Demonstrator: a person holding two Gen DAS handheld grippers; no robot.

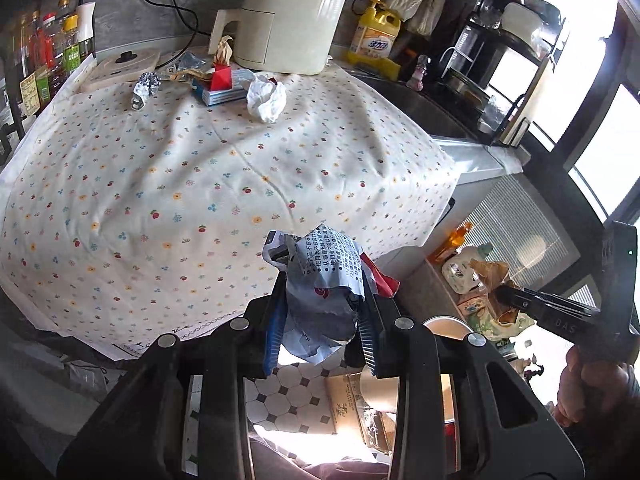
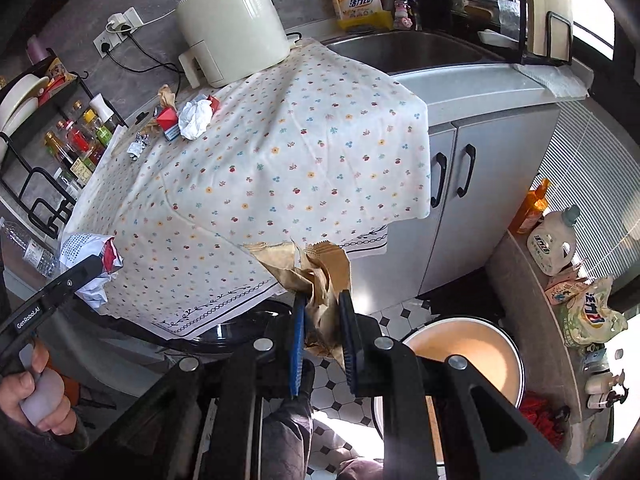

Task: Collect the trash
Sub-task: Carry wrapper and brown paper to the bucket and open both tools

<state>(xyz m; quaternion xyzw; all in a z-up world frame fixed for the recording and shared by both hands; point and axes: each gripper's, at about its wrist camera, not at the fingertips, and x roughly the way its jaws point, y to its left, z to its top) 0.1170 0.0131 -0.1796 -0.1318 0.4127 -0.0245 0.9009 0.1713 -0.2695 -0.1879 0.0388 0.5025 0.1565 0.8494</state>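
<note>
Gripping a crumpled printed wrapper in my left hand-held gripper, I had brown paper clamped in my right hand-held gripper, a white bin just beyond its fingertips

Along the counter's back edge you have a cream air fryer, and beside it — toward the sink — a yellow detergent bottle. At the left edge a black rack holds sauce bottles. A flowered cloth covers the counter top — its corner hangs over grey cabinet doors.
</note>
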